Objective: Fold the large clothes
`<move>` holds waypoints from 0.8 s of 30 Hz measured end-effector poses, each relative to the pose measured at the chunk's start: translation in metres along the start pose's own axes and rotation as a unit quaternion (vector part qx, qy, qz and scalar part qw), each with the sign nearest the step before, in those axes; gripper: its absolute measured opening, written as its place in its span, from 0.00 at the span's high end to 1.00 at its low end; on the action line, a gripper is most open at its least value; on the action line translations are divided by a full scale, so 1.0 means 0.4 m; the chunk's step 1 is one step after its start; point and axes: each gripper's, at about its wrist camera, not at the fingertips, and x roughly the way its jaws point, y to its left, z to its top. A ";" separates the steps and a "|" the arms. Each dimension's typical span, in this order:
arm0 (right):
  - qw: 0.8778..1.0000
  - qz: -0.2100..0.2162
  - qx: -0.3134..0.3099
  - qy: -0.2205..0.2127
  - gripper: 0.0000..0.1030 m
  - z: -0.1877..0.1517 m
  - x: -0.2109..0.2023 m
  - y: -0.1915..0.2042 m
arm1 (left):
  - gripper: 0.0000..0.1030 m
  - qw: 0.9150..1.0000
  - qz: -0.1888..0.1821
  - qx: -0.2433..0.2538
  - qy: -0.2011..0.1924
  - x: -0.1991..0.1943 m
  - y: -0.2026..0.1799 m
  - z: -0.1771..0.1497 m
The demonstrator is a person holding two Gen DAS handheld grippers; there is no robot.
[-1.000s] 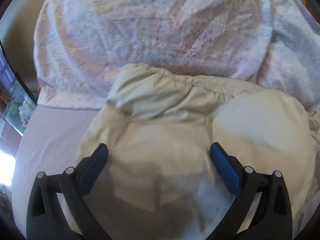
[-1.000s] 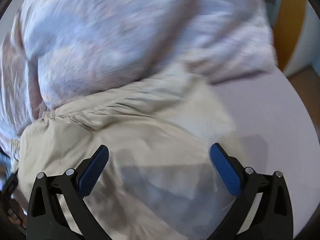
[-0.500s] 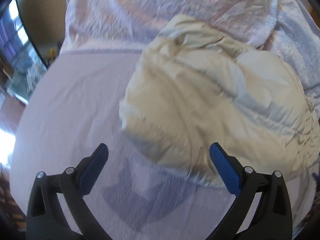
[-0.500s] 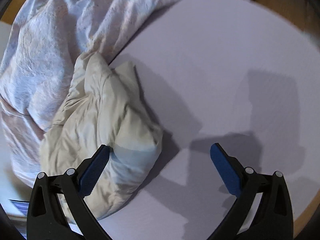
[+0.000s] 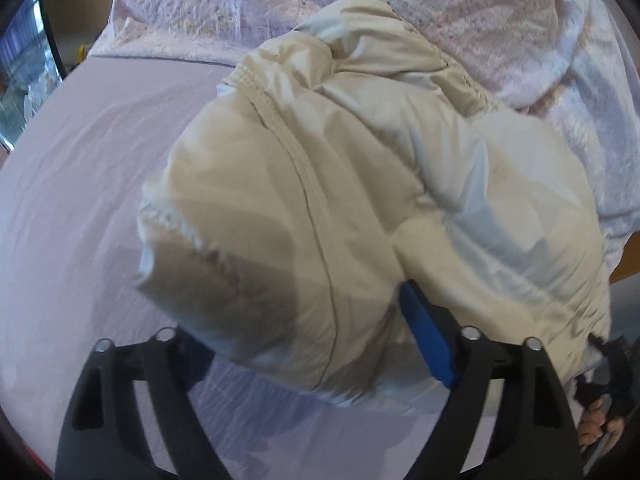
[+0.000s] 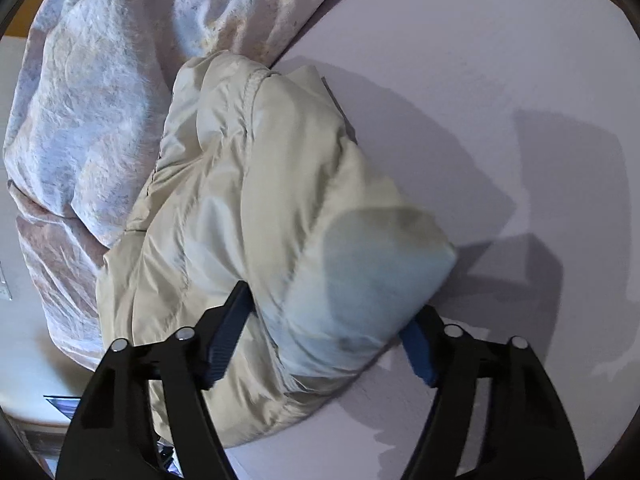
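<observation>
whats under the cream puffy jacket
The cream jacket lies on the lilac sheet, its far edge against the crumpled patterned blanket. Anything beneath its bulk is covered.

A cream-beige puffy jacket of smooth, slightly shiny quilted fabric point(image 5: 360, 184) lies bunched in a rounded heap on the pale lilac bed sheet point(image 5: 80, 184). Its far edge rests against a crumpled, pink-and-white speckled fleecy blanket point(image 5: 500, 28). A wide stitched band (a hem or placket, hard to tell which) curves down across the upper face of the heap. In the right wrist view the same jacket point(image 6: 248, 200) runs diagonally, one padded lobe bulging out toward the bare sheet, the rest folded over itself in deep creases. The fabric is wrinkled and uneven, nowhere laid flat, and it casts a dark shadow on the sheet beside it.
</observation>
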 end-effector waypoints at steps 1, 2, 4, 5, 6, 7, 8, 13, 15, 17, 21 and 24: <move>1.000 0.000 0.000 -0.003 0.36 -0.001 0.002 0.004 | 0.29 1.000 -0.003 -0.006 -0.002 0.005 0.010 0.009; 1.000 0.002 0.000 -0.004 0.40 -0.001 0.004 0.010 | 0.31 1.000 -0.009 -0.015 -0.006 0.006 0.017 0.015; 1.000 0.005 0.000 -0.008 0.46 -0.002 0.002 0.016 | 0.42 1.000 -0.013 -0.026 -0.012 0.004 0.027 0.021; 1.000 0.007 -0.002 -0.010 0.52 -0.003 0.001 0.019 | 0.46 0.999 -0.016 -0.031 -0.016 0.001 0.033 0.026; 1.000 0.009 -0.005 -0.012 0.57 -0.004 0.000 0.023 | 0.53 0.999 -0.018 -0.033 -0.019 -0.002 0.040 0.029; 1.000 0.009 -0.009 -0.013 0.60 -0.006 -0.008 0.024 | 0.59 0.999 -0.019 -0.034 -0.022 -0.007 0.045 0.034; 1.000 0.010 -0.012 -0.014 0.65 -0.008 -0.010 0.027 | 0.62 0.999 -0.020 -0.033 -0.023 -0.014 0.049 0.031; 1.000 0.007 -0.022 -0.016 0.75 -0.019 -0.023 0.056 | 0.75 0.999 -0.011 -0.010 -0.037 -0.072 0.029 0.009; 1.000 0.008 -0.024 -0.012 0.76 -0.025 -0.032 0.058 | 0.75 0.999 -0.006 -0.001 -0.044 -0.105 0.015 -0.008; 1.000 0.011 -0.027 -0.002 0.77 -0.041 -0.039 0.058 | 0.76 0.999 -0.005 0.004 -0.047 -0.132 0.020 -0.018; 0.999 0.020 -0.032 0.021 0.77 -0.083 -0.064 0.031 | 0.76 0.999 0.000 0.008 -0.049 -0.201 0.033 -0.084; 0.998 0.028 -0.034 0.043 0.77 -0.134 -0.074 0.013 | 0.76 0.999 0.002 0.008 -0.045 -0.234 0.081 -0.133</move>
